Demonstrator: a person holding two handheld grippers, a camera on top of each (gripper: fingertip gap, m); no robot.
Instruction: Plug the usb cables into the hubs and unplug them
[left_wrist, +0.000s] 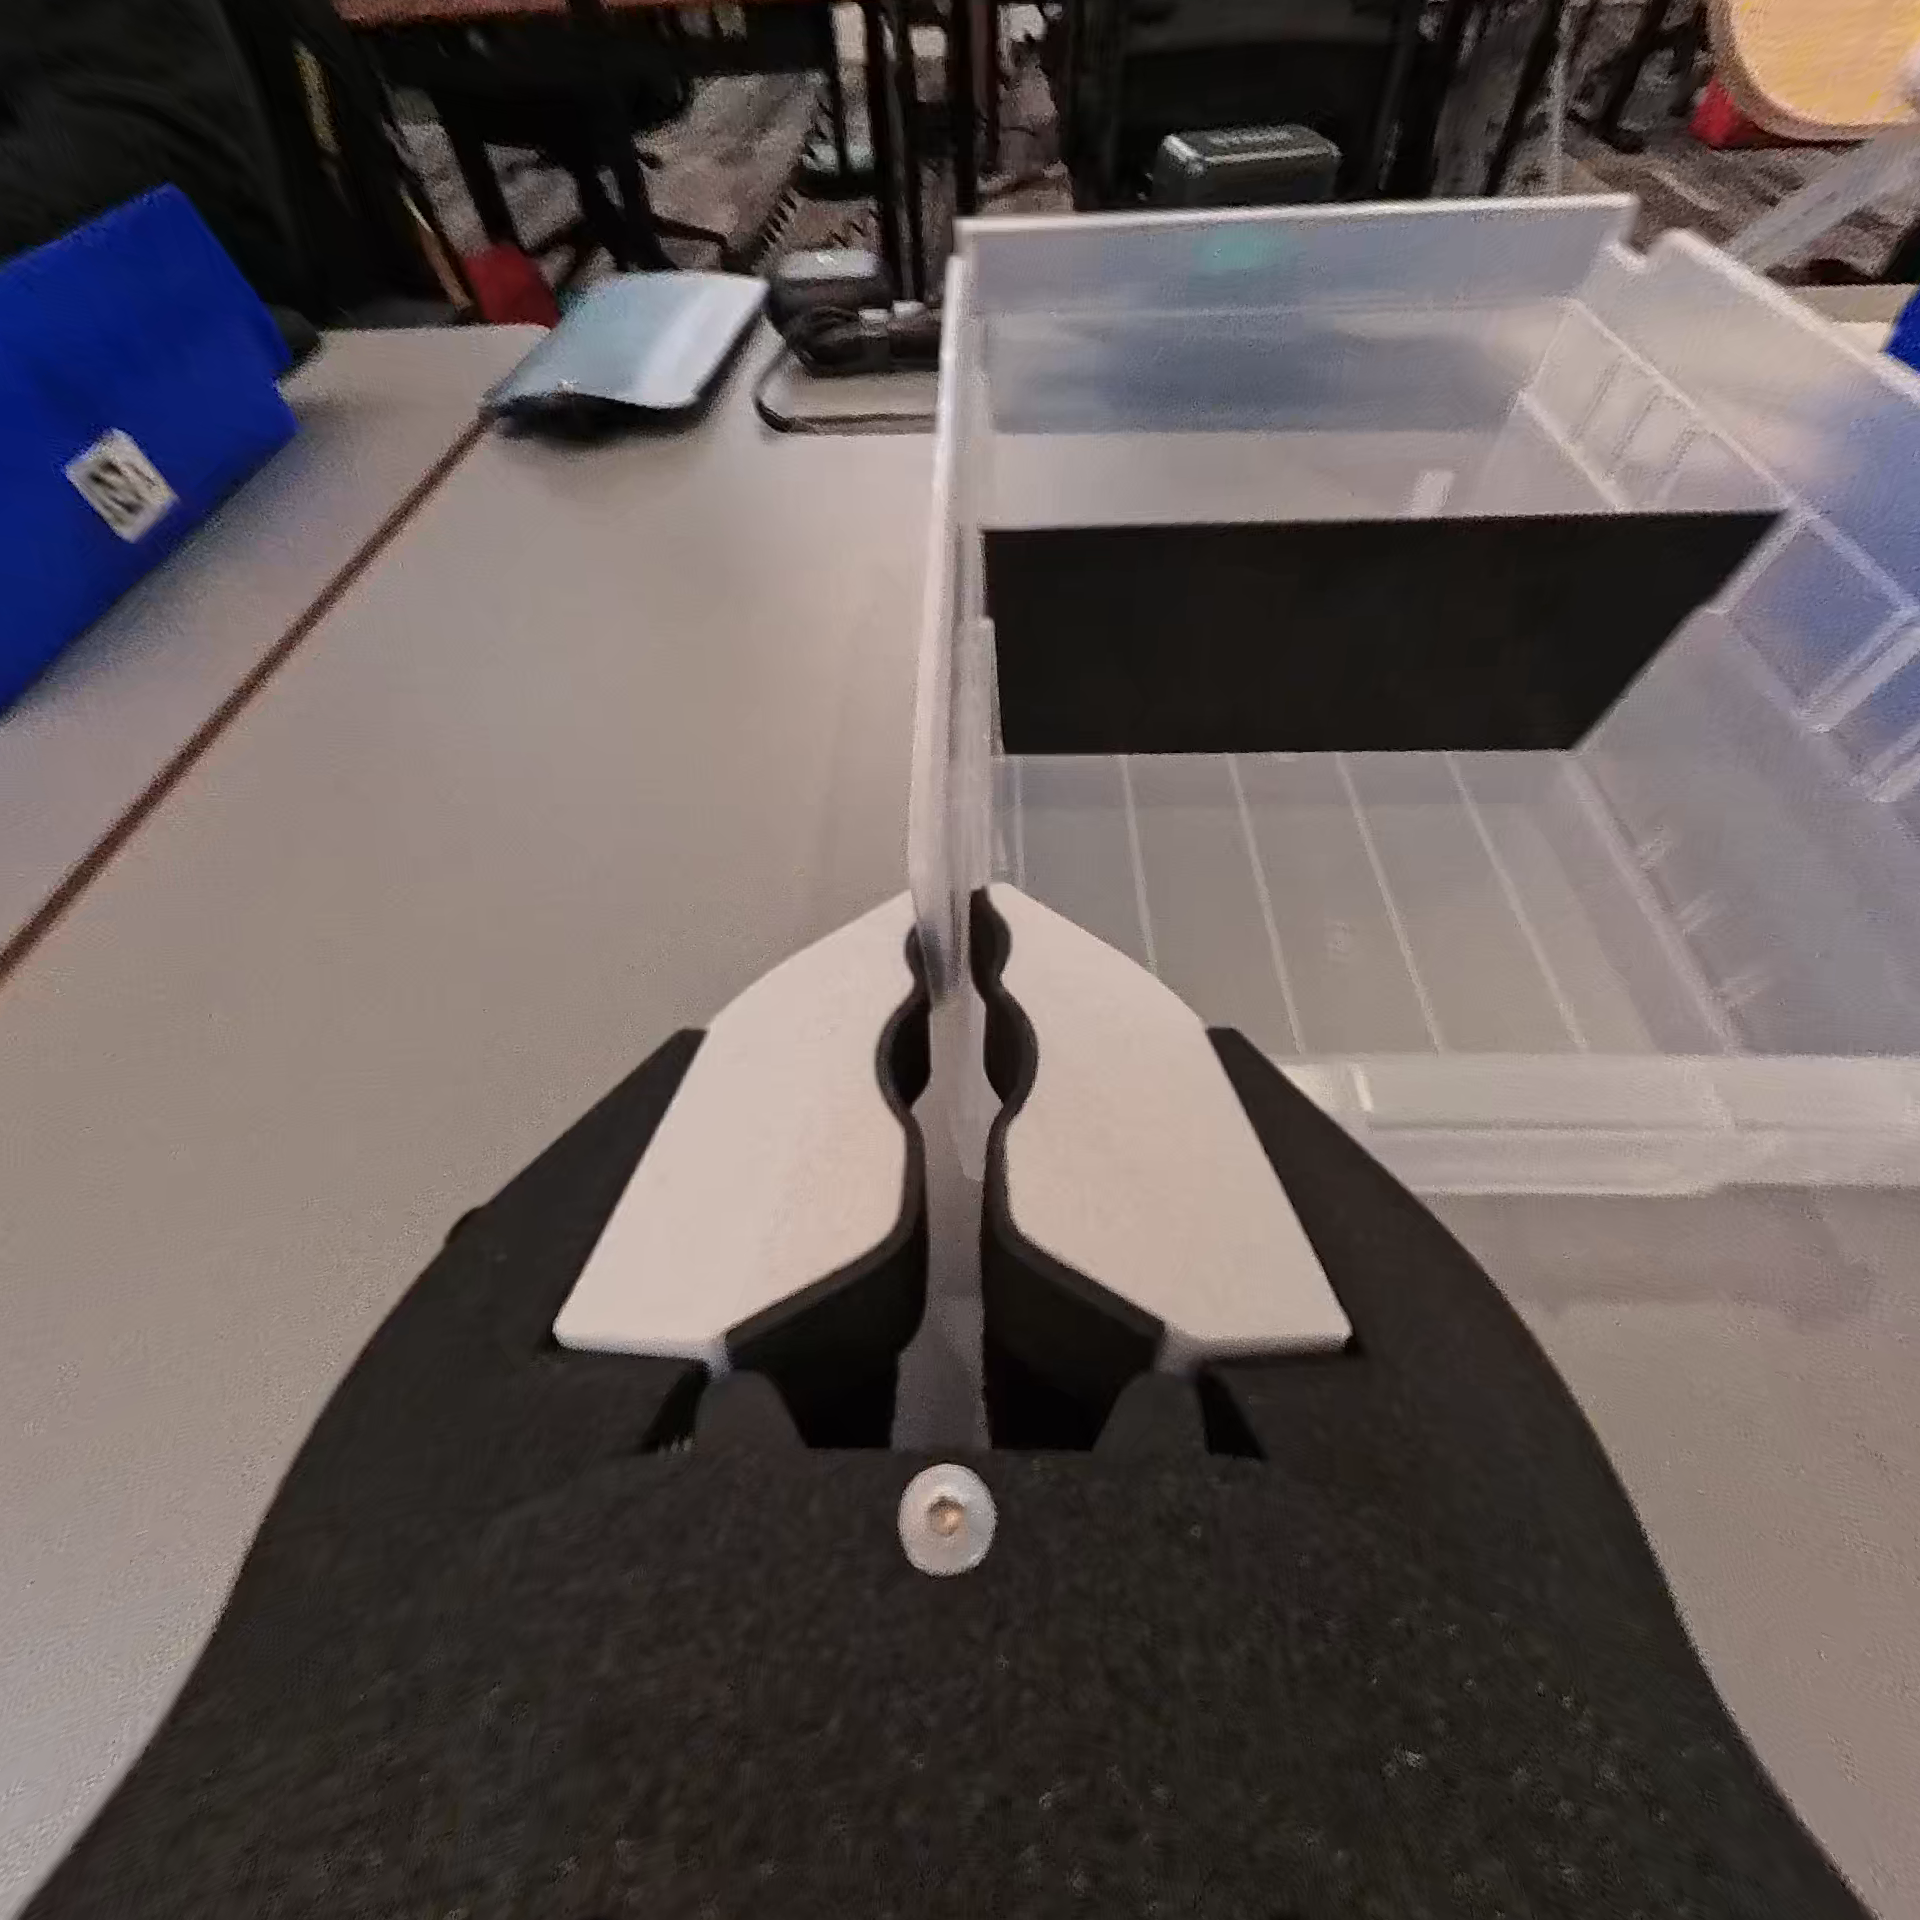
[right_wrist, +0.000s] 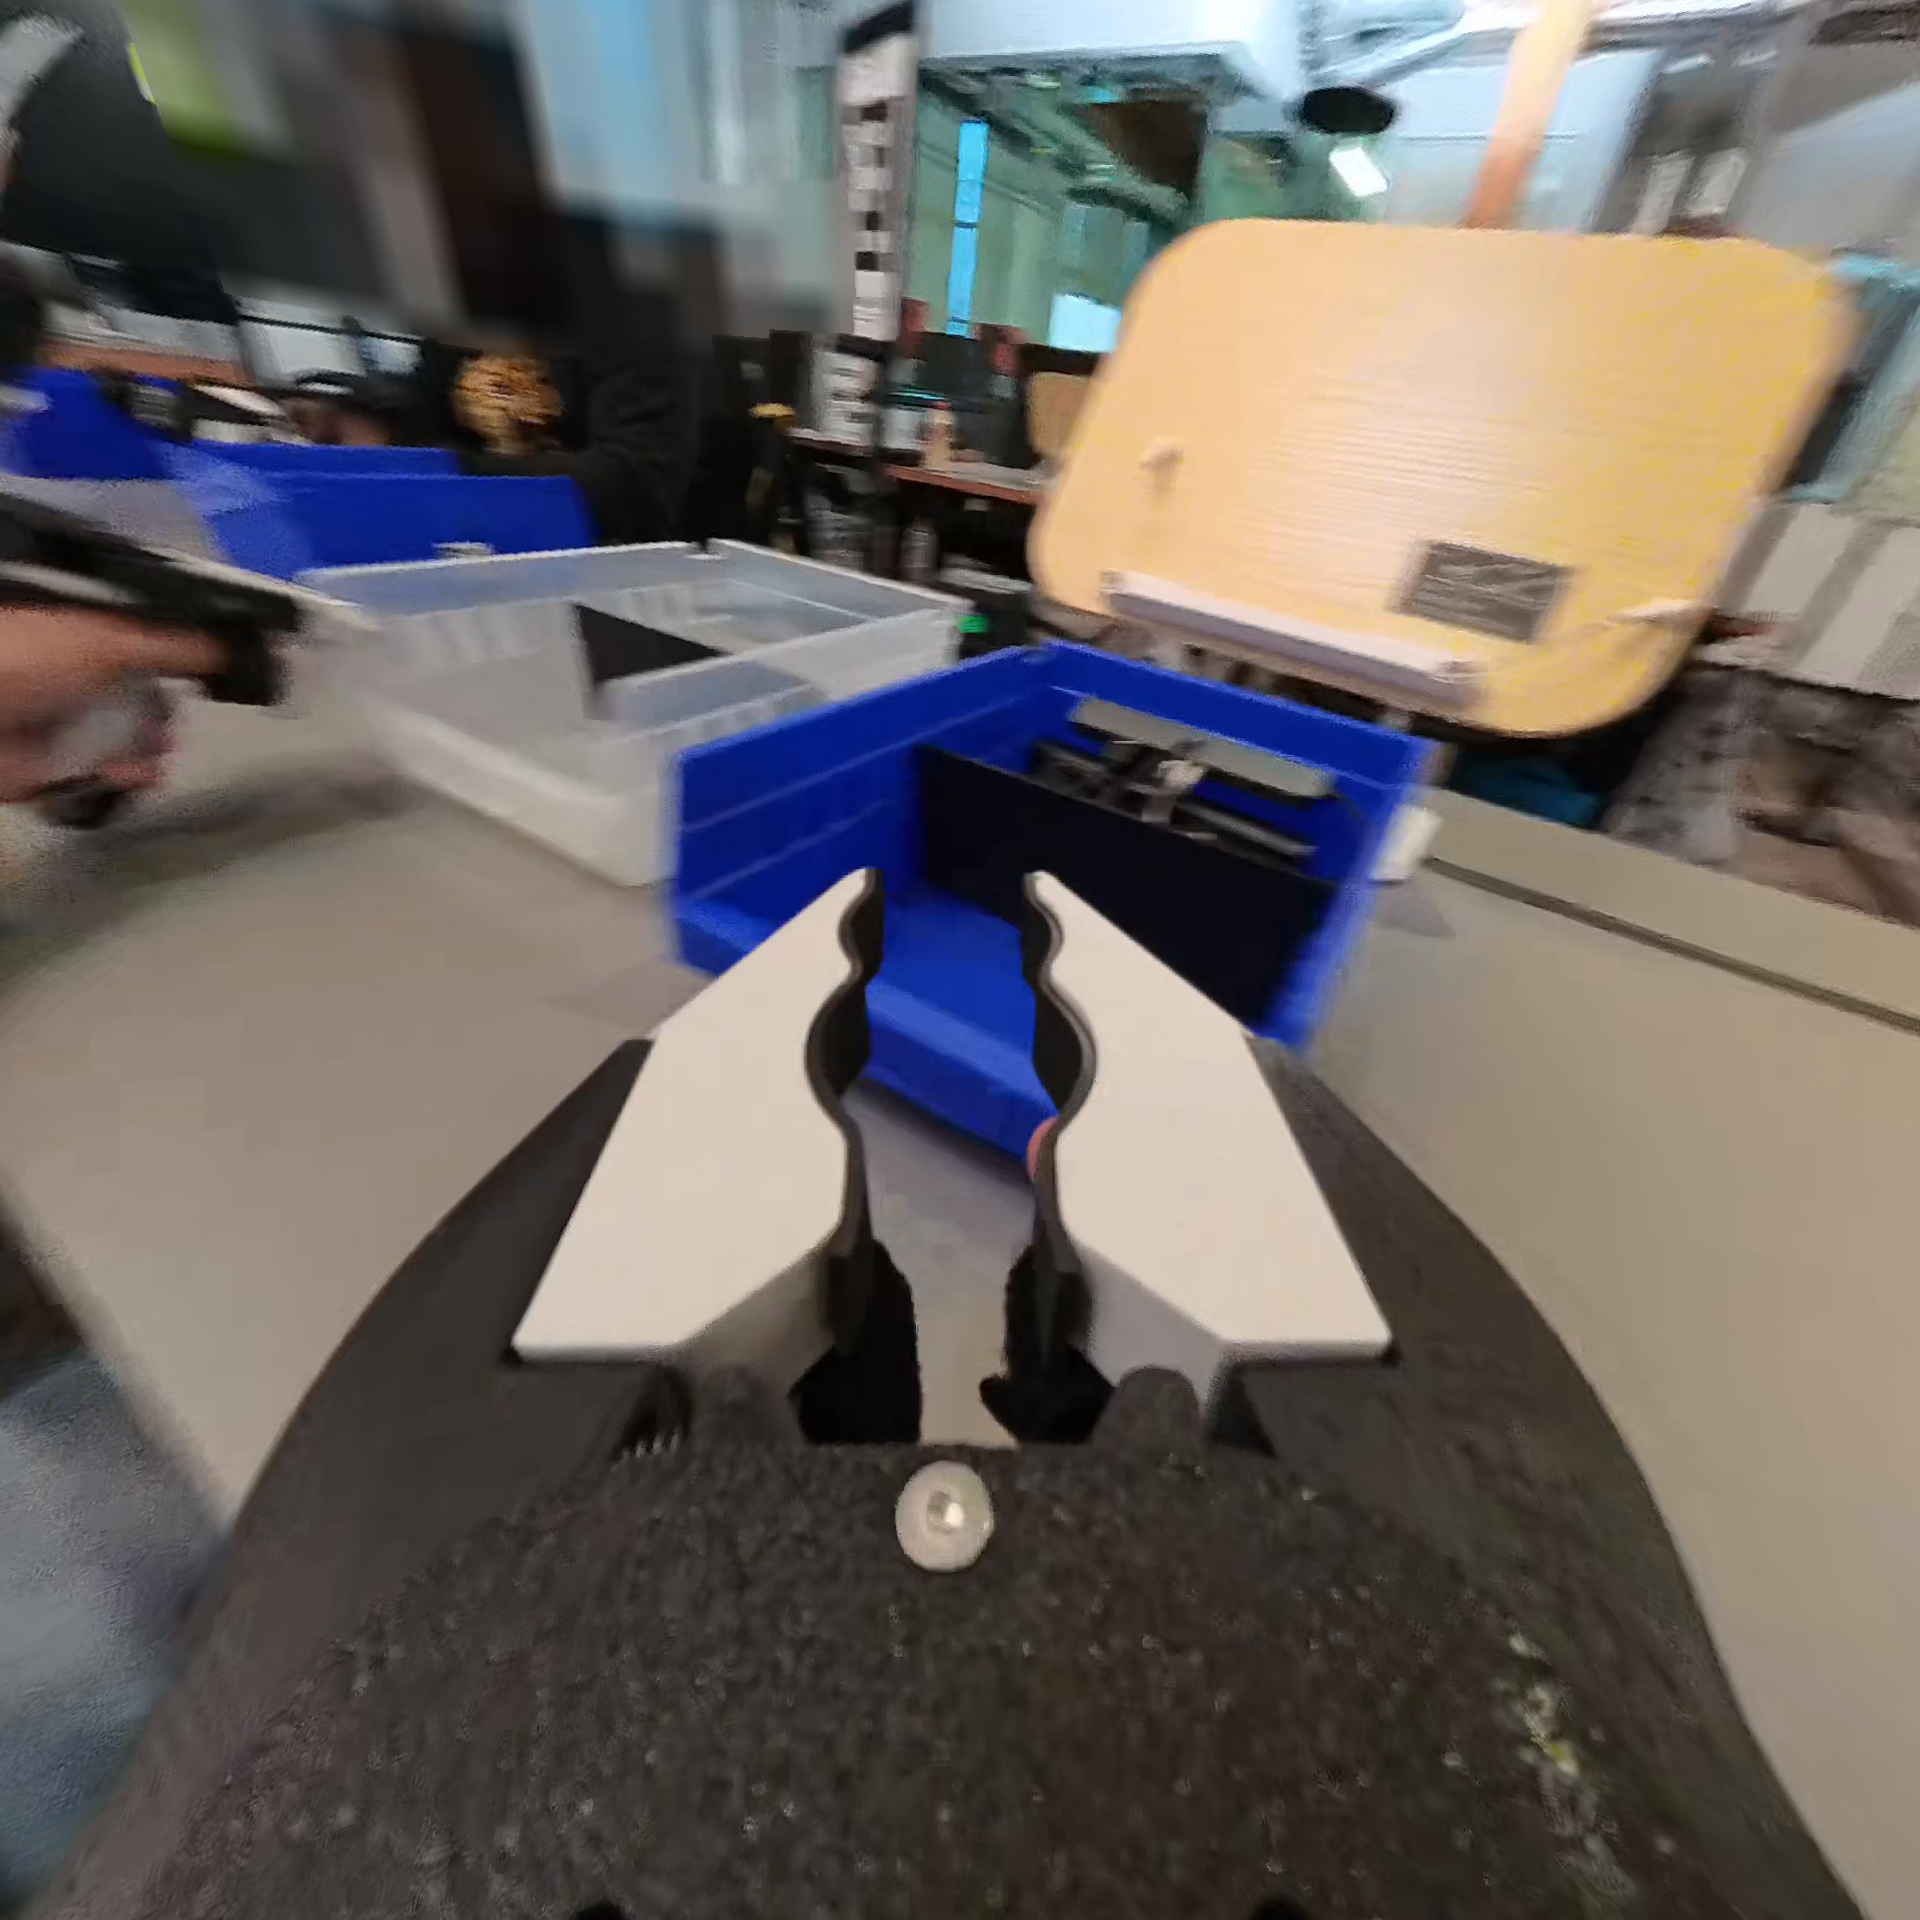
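The left gripper (left_wrist: 951, 935) is pinched nearly closed on the thin left wall of a clear plastic bin (left_wrist: 1351, 904), with that wall running upright through the narrow slot between the two pale fingers (left_wrist: 790, 1132). The bin sits on a grey table (left_wrist: 520, 831), and a black divider (left_wrist: 1351, 634) stands across its middle; the near compartment shows only its ribbed floor. Farther back on the left lie a blue bin (left_wrist: 125, 416) and a flat grey pouch (left_wrist: 634, 348), with a dark device and its cord (left_wrist: 842, 322) just behind the clear bin's far left corner. The right gripper (right_wrist: 951, 894) hangs above the table with a moderate gap between its fingers and nothing in it. Just beyond its tips sits a second blue bin (right_wrist: 790, 800) with a dark divider (right_wrist: 1122, 883), and behind that divider lie grey and black pieces (right_wrist: 1174, 769) that may be the usb hubs and cables, though the blur makes this hard to tell. The clear bin (right_wrist: 499, 727) lies to the left of it, where the other gripper (right_wrist: 208, 613) meets its edge, and a tan board (right_wrist: 1434, 447) leans behind.
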